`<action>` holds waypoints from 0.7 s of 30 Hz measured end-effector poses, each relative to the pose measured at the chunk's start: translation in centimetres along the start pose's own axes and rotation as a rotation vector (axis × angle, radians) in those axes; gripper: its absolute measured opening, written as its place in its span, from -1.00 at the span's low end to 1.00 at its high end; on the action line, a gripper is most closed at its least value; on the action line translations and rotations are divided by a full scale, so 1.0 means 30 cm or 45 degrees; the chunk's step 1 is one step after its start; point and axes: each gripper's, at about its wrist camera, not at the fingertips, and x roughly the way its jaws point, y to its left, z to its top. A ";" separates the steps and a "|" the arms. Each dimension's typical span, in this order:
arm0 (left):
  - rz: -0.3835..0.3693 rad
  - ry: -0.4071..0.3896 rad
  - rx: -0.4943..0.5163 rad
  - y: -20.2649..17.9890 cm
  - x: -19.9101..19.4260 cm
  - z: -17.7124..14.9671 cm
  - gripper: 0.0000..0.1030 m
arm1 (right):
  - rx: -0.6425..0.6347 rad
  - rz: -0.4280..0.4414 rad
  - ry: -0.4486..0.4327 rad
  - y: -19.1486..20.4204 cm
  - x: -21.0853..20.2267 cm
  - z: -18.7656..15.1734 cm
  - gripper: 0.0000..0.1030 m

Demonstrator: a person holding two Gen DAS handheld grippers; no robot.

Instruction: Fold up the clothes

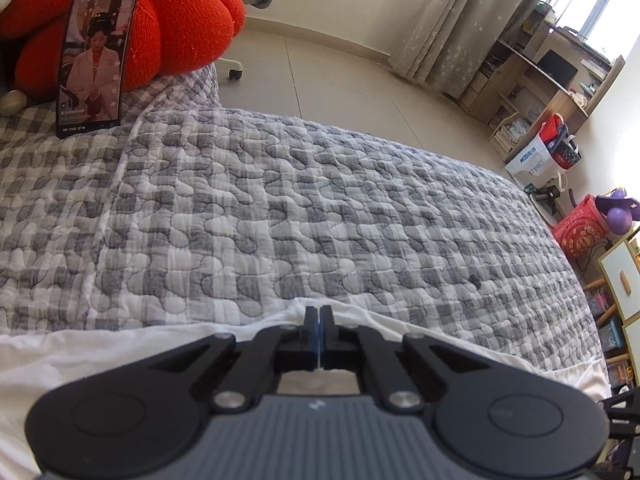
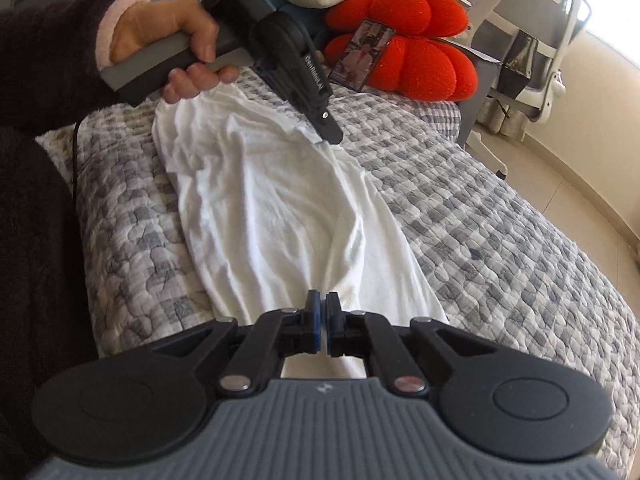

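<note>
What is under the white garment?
The white garment lies on the grey checked quilt, visible all around it. Anything beneath the cloth itself is covered.

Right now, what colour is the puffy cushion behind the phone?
Bright red cushion, clearest in the right wrist view.

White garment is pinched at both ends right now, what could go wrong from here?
1. Each claw seems to hold only a thin edge of the white garment: the left claw at its far end, the right claw at the near end. A pull might slip one free.
2. The cloth is bunched and wrinkled near the hand, so a fold could set creases.
3. The phone leans on the red cushion; dragging the quilt might topple it.
</note>
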 end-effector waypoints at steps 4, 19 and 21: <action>-0.024 -0.016 -0.066 0.040 -0.017 -0.028 -1.00 | -0.019 0.024 0.068 0.010 0.037 -0.012 -0.81; -0.084 -0.061 -0.223 0.136 -0.063 -0.086 -1.00 | 0.475 0.161 -0.037 -0.149 -0.008 0.000 -0.76; -0.084 -0.061 -0.221 0.135 -0.063 -0.085 -1.00 | 0.486 0.164 -0.011 -0.155 0.009 -0.007 -0.76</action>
